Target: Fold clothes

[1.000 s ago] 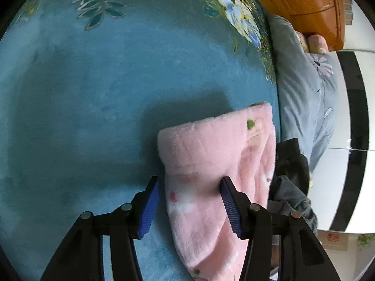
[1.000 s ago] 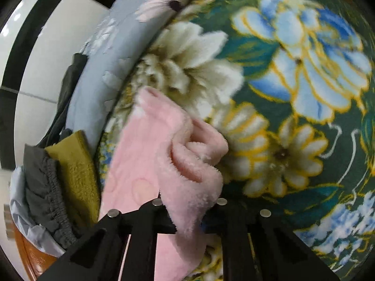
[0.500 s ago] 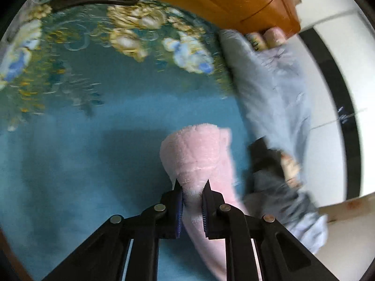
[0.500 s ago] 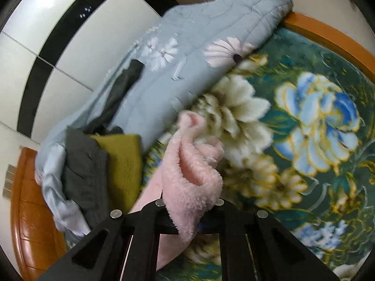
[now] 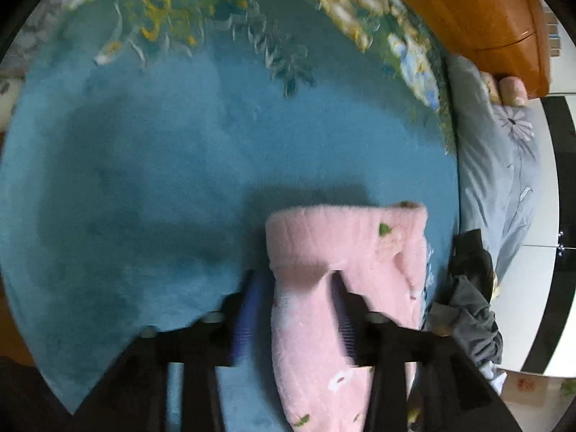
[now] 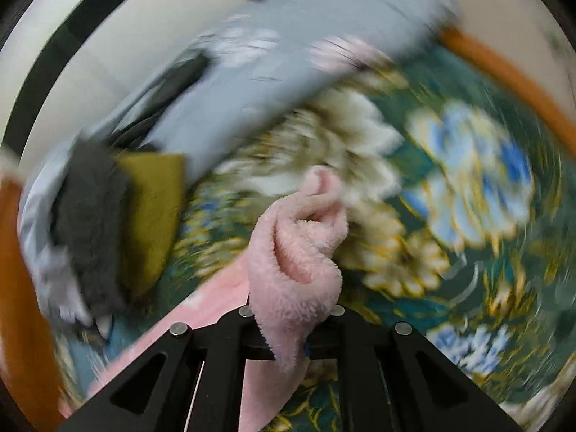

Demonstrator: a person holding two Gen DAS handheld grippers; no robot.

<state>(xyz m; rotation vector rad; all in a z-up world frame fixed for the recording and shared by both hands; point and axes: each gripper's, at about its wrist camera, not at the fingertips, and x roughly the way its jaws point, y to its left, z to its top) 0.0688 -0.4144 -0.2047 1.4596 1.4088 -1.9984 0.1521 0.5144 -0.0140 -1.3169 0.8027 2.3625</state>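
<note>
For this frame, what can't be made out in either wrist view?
- Left wrist: the pink garment runs off the bottom edge; motion smears the left gripper, so contact is unclear.
- Right wrist: the bunched fleece covers the pads of the right gripper.
- Right wrist: blur hides what the grey and olive clothes are.

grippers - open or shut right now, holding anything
Left gripper: open, astride the pink fleece garment.
Right gripper: shut on the pink fleece garment.

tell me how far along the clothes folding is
Done: the fluffy pink garment already looks doubled over on the teal floral blanket. In hand: right gripper is shut on it; left gripper straddles it, open. Left: the grey and mustard clothes sit piled.
</note>
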